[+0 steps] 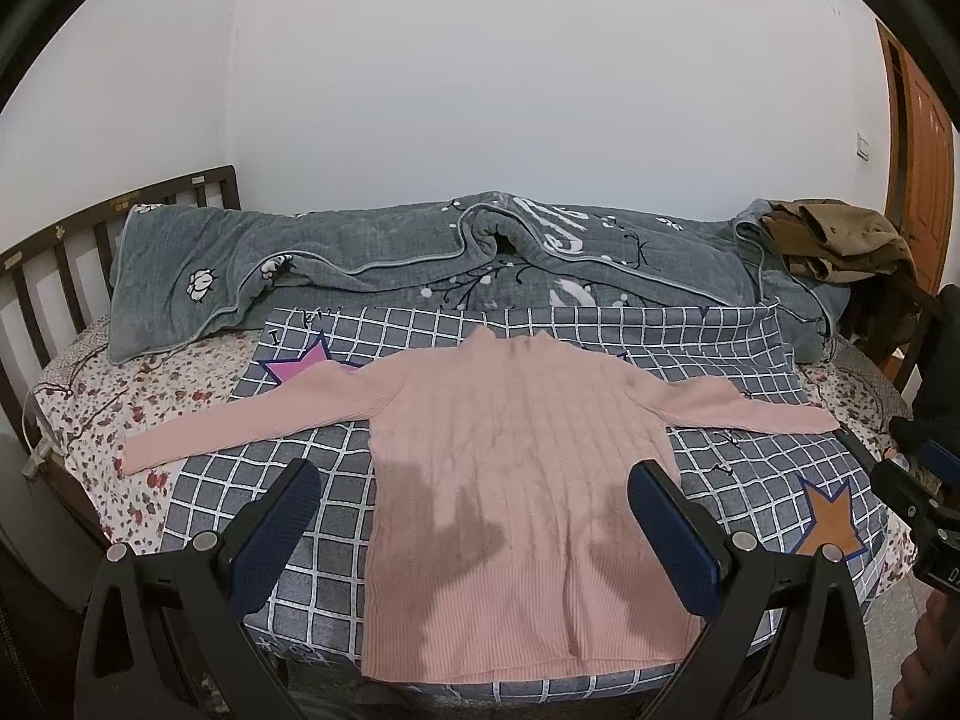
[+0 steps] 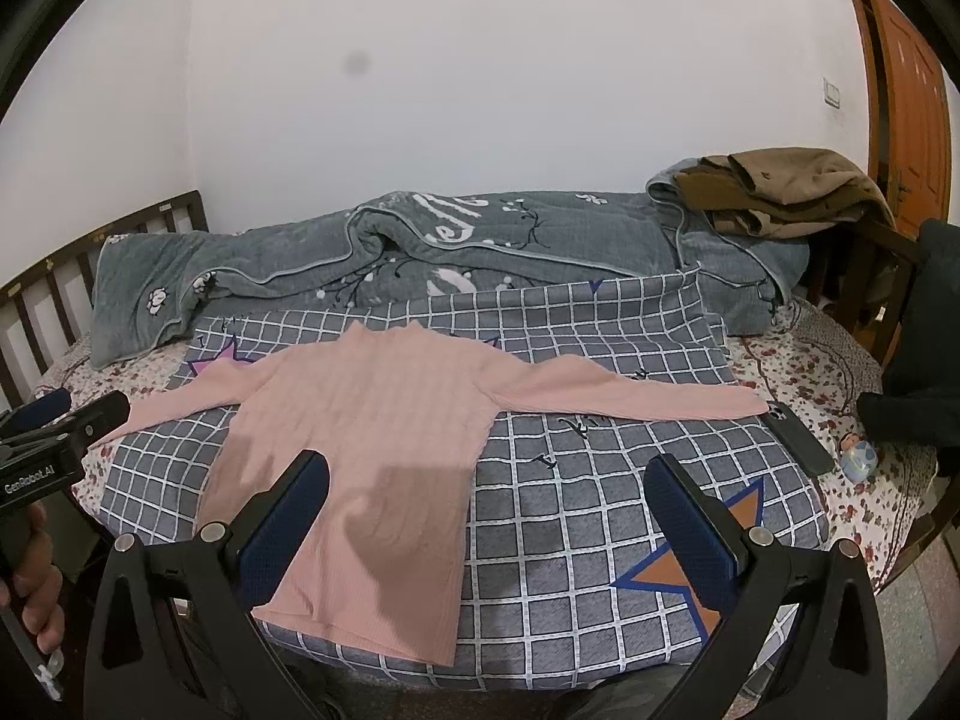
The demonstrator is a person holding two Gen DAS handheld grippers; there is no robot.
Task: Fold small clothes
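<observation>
A pink ribbed sweater (image 1: 516, 480) lies flat on a grey checked cloth (image 1: 750, 360), sleeves spread left and right, hem toward me. It also shows in the right wrist view (image 2: 372, 456). My left gripper (image 1: 474, 480) is open, held above the sweater's lower body, empty. My right gripper (image 2: 486, 474) is open and empty, above the checked cloth (image 2: 600, 510) just right of the sweater's body. The left gripper shows at the left edge of the right wrist view (image 2: 72, 414).
A rumpled grey quilt (image 1: 420, 264) lies along the wall. Brown clothes (image 2: 780, 186) are piled at the right end of the bed. A dark phone (image 2: 798, 438) and a small blue object (image 2: 858, 462) lie by the right sleeve. A wooden headboard (image 1: 60, 264) stands left.
</observation>
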